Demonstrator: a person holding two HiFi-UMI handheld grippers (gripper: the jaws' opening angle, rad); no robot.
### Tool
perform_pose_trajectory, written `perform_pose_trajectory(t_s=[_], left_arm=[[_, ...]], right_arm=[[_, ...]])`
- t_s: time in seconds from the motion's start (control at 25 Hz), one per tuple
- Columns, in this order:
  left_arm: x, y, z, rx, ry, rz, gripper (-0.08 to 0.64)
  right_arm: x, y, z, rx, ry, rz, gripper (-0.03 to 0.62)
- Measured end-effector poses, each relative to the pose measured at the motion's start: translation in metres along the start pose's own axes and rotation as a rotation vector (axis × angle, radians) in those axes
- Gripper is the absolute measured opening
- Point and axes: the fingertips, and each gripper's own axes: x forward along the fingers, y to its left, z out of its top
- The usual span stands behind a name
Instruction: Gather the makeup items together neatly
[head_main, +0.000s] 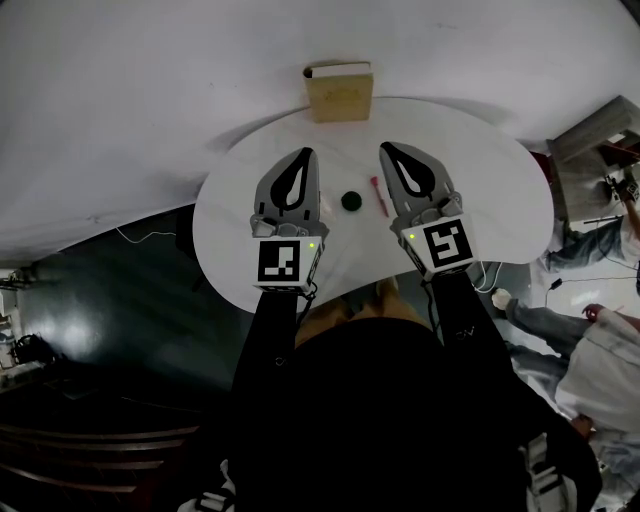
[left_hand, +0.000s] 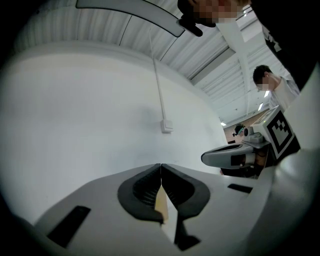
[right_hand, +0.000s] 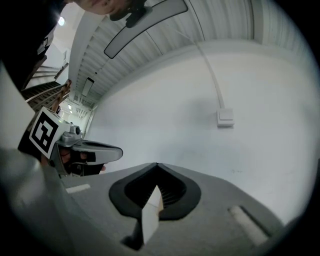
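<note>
Left tongs (head_main: 306, 153) shut tip to tip, nothing clamped. Right tongs (head_main: 386, 148) likewise shut and empty. Both held side by side over the white surface (head_main: 480, 190), pointing toward the wall (head_main: 150, 80). Small black round makeup item (head_main: 350, 200) lying on the surface in the gap between the two tongs, gripped by neither. Slim red stick (head_main: 380, 197) just right of it, close along the right tongs' inner edge, apart from the black item. Tan box (head_main: 339, 92) at the surface's far edge against the wall, beyond both tips; contents not visible.
</note>
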Motion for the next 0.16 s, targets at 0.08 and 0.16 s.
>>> perform_pose_trajectory(t_s=[0.08, 0.16], left_arm=[[-0.0025, 0.0034, 0.0011, -0.001, -0.002, 0.009, 0.009], [-0.0051, 0.0065, 0.0024, -0.003, -0.004, 0.017, 0.009]], right_arm=[[-0.0002, -0.0002, -0.0015, -0.004, 0.01, -0.004, 0.005], [-0.0011, -0.001, -0.0044, -0.004, 0.035, -0.012, 0.005]])
